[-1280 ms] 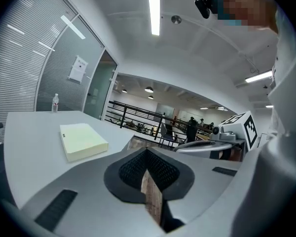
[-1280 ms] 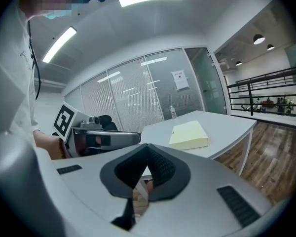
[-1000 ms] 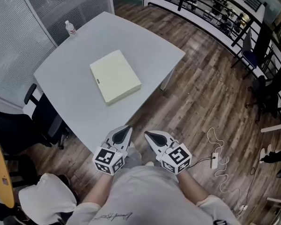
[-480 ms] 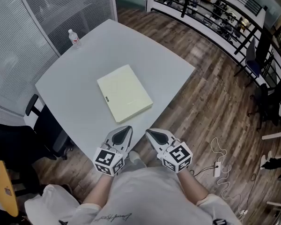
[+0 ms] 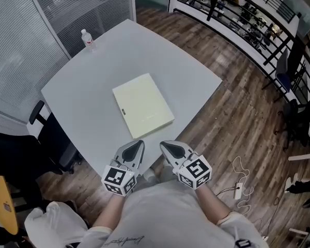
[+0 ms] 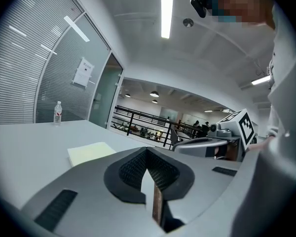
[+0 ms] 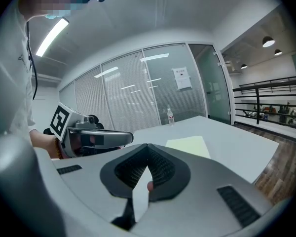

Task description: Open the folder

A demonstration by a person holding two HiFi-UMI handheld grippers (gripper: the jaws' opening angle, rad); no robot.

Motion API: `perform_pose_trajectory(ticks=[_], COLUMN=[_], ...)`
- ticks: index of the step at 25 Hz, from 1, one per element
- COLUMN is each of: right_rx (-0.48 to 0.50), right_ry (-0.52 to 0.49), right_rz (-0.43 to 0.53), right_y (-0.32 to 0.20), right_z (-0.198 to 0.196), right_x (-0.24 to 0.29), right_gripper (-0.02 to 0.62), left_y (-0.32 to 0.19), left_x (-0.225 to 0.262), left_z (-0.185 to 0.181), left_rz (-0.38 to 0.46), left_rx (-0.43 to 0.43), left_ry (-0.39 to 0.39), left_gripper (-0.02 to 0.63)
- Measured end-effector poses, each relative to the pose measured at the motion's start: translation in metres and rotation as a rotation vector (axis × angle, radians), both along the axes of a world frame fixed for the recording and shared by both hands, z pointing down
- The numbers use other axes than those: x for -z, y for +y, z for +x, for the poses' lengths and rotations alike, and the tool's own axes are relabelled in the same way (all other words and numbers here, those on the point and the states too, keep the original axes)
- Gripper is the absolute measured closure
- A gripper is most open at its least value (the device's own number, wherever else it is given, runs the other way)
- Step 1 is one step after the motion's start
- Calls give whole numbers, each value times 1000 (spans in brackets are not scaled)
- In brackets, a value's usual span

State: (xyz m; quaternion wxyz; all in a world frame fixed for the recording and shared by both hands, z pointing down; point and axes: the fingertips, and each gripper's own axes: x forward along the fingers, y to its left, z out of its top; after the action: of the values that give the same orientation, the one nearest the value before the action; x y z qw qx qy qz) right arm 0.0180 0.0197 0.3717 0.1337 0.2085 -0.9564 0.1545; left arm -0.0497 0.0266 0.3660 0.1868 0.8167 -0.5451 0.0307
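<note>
Close in at the person's waist, the left hand-held gripper (image 5: 135, 147) and right hand-held gripper (image 5: 168, 149) are side by side, jaws pressed together, nothing in them. Ahead of both tips, the pale yellow folder (image 5: 143, 112) lies flat and closed on the bench (image 5: 88, 92), probably for easy reach. Far beyond, a water bottle (image 5: 87, 38) stands well clear.

- Folder (image 5: 143, 106): the label on its spine is too small to read.
- Wall notice (image 6: 83, 72): the print is illegible.
- Chair (image 5: 51, 138): partly hidden under the table (image 5: 93, 71).
</note>
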Motion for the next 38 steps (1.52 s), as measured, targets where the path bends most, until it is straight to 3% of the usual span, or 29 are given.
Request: perform_pose_trajectory(ticks=[19, 34, 38], right_rx=[162, 212, 235], right_ry=[38, 108, 143], right_rz=[-3, -15, -12], right_y=[-42, -63, -62], right_z=[-16, -15, -16], right_x=[-7, -43, -55], right_gripper=[574, 574, 573], left_y=[-20, -24, -21], left_x=[-9, -37, -55], left_z=[-23, -32, -39], left_rz=[-43, -98, -118], left_rx=[181, 233, 249], left_ry=[3, -26, -66], left_gripper=[598, 598, 598])
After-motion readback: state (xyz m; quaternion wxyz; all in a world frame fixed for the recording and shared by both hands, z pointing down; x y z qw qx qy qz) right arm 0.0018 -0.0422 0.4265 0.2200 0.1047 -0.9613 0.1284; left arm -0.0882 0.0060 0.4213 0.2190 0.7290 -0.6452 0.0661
